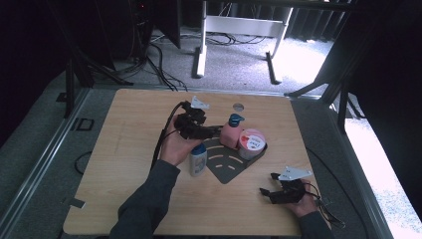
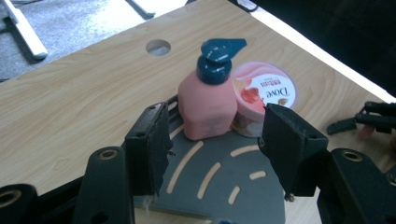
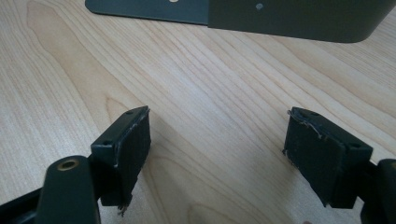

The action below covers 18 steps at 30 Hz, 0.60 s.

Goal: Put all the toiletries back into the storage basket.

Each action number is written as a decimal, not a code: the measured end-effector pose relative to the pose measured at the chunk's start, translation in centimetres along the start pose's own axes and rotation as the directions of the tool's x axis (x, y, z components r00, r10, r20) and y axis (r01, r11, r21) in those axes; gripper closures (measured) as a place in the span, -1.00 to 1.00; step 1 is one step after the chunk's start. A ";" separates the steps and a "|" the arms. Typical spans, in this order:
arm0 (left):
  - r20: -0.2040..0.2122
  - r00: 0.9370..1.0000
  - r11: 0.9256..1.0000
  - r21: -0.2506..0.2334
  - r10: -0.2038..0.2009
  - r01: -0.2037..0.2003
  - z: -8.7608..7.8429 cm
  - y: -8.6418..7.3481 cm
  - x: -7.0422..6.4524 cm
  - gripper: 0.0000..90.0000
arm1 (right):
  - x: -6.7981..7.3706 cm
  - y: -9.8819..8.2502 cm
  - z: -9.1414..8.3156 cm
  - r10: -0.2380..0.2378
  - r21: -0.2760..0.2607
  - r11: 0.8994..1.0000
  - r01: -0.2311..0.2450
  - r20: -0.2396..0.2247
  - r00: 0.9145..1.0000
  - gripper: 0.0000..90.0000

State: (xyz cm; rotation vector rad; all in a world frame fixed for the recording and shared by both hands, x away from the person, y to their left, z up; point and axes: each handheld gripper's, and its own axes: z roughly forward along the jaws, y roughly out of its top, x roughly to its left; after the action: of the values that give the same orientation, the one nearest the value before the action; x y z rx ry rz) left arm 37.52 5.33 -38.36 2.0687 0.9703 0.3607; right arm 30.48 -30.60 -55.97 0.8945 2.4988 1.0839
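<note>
The pink jar (image 2: 264, 95), lid reading "Dove", stands on the grey tray (image 2: 219, 186) touching the pink pump bottle (image 2: 208, 100). The left gripper (image 2: 215, 149) hovers released just before them; the right gripper (image 3: 219, 154) gapes over bare wooden table (image 3: 210, 84), with grey carpet (image 1: 239, 55) beyond.

Two black grippers are seen. The left gripper (image 1: 213, 131) is topped by a grey three-cornered plate, and a black cable is trailed from it. The right gripper (image 1: 266, 185) is fitted alike, with thin cables. Flat black pads (image 3: 126, 149), frayed at the edges, are mounted on arms with brass-ringed holes. A dark grey sleeve (image 1: 147, 199) is worn.
</note>
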 end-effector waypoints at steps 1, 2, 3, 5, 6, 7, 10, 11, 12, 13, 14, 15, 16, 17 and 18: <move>0.007 1.000 1.000 -0.004 0.005 -0.005 -0.2 -0.3 0.0 -0.04 | 0.0 0.0 0.0 0.000 0.000 1.000 0.000 0.000 1.000 -0.50; 0.008 1.000 1.000 0.001 0.006 -0.006 -0.3 -0.4 0.0 -0.03 | 0.0 0.0 0.0 0.000 0.000 1.000 0.000 0.000 1.000 -0.50; 0.002 1.000 1.000 0.006 0.008 -0.008 -0.3 -0.6 0.0 -0.03 | 0.0 0.0 0.0 0.001 0.000 1.000 -0.001 0.000 1.000 -0.50; 0.000 1.000 1.000 0.010 0.007 -0.007 -0.5 -0.9 0.1 -0.02 | 0.0 0.0 0.0 0.000 0.000 1.000 0.000 0.000 1.000 -0.50; 0.000 1.000 1.000 0.013 0.012 -0.012 -0.6 -1.1 0.2 -0.02 | 0.0 0.0 0.0 0.000 0.000 1.000 0.000 0.000 1.000 -0.50; 0.000 1.000 1.000 0.013 0.012 -0.012 -0.6 -1.1 0.2 -0.02 | 0.0 0.0 0.0 0.000 0.000 1.000 0.000 0.000 1.000 -0.50; 0.007 1.000 1.000 -0.009 0.014 -0.014 -1.1 -1.8 0.3 -0.02 | 0.0 0.0 0.0 0.000 0.000 1.000 0.000 0.000 1.000 -0.50; 0.007 1.000 1.000 -0.009 0.014 -0.014 -1.1 -1.8 0.3 -0.02 | 0.0 0.0 0.0 0.000 0.000 1.000 0.000 0.000 1.000 -0.50; 0.009 1.000 1.000 -0.022 0.019 -0.019 -1.4 -2.1 0.2 -0.02 | 0.0 0.0 0.0 0.000 0.001 1.000 0.000 0.000 1.000 -0.50; 0.009 1.000 1.000 -0.022 0.019 -0.019 -1.4 -2.1 0.2 -0.02 | 0.0 0.0 0.0 0.000 0.000 1.000 0.000 0.000 1.000 -0.50; 0.010 1.000 0.999 -0.020 0.026 -0.026 -1.6 -2.3 0.1 -0.03 | 0.0 0.0 0.0 0.001 0.000 1.000 -0.001 0.000 1.000 -0.50; 0.014 0.999 0.999 -0.020 0.039 -0.039 -1.7 -2.6 0.0 -0.03 | 0.0 0.0 0.0 0.001 0.000 1.000 -0.001 0.000 1.000 -0.50; 0.015 0.999 0.999 -0.016 0.045 -0.045 -1.7 -2.8 -0.1 -0.04 | 0.0 0.0 0.0 0.001 0.000 1.000 -0.001 0.000 1.000 -0.50; 0.019 0.999 0.999 -0.017 0.048 -0.047 -1.8 -2.9 -0.2 -0.05 | 0.0 0.0 0.0 0.000 0.001 1.000 0.000 0.000 1.000 -0.50; 0.019 0.999 0.999 -0.017 0.048 -0.047 -1.8 -2.9 -0.2 -0.05 | 0.0 0.0 0.0 0.000 0.000 1.000 0.000 0.000 1.000 -0.50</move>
State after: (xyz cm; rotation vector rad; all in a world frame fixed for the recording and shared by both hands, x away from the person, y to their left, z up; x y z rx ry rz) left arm 34.93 7.26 -39.46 2.0794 0.9049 0.3717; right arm 30.48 -30.60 -55.97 0.8948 2.4991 1.0840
